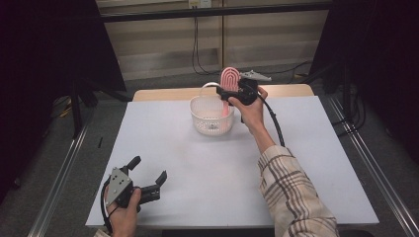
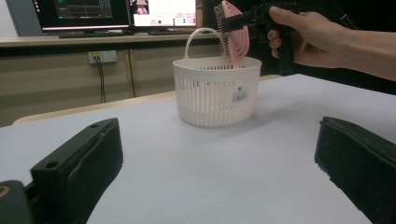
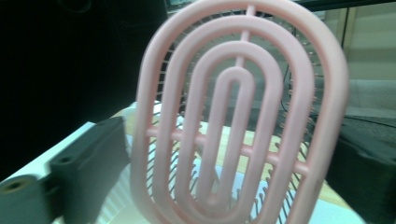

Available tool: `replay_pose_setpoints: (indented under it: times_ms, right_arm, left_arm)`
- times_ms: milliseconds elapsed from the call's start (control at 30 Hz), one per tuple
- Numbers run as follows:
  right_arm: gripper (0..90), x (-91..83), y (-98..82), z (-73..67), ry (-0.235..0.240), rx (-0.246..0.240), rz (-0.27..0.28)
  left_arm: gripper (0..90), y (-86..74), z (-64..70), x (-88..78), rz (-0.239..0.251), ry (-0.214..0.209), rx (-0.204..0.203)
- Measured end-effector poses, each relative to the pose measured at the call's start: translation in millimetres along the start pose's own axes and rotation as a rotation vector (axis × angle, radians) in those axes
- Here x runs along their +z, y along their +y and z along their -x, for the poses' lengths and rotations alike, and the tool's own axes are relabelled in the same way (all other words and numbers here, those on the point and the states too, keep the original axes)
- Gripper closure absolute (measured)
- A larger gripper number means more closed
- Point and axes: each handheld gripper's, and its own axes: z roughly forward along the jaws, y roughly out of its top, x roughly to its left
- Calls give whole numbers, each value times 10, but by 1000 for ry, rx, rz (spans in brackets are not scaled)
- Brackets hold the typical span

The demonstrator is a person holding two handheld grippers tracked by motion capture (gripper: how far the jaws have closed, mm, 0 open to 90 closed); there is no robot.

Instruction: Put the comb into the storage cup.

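— Hairbrush (image 1: pixel 230 79), pink, vented: where is it right now?

— Clamped in the right hand-held gripper (image 1: pixel 236 92), held upright over the far rim of the white slotted basket (image 1: pixel 211 120). In the left gripper view its lower end dips inside the basket (image 2: pixel 217 95) while the oval head (image 2: pixel 233 28) stands above the rim. I cannot tell whether it touches the bottom.

— And the other hand-held gripper?

— The left hand-held gripper (image 1: pixel 148 177) rests low at the near left edge of the white surface (image 1: pixel 296 163), jaws spread apart, holding nothing, well apart from the basket.

— What could go wrong from here?

— My guess is the brush is going into the basket. It is taller than the basket wall, so if let go while upright it may lean on the rim and tip out, or topple the light basket, which nothing is steadying. The bristles could also snag in the slotted wall or on the carry handle (image 1: pixel 209 87) just beside the brush.

— Anything hidden?

— In the right gripper view the brush head (image 3: pixel 243 116) sits between the jaws and blocks most of the basket, so lowering would be partly blind.
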Motion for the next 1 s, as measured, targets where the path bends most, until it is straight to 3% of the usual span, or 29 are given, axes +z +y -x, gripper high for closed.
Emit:
replay_pose_setpoints:
  times_ms: [200,400,1000]
  right_arm:
    - [9,-2,-8,8,3,10,-9]
    - [6,-19,0,4,-22,-6,-9]
    - [6,-155,71,-23,-32,-48,14]
  left_arm:
    - [11,2,-4,-3,0,4,6]
    - [11,1,0,-2,3,1,-2]
    - [12,4,-8,-5,4,18,6]
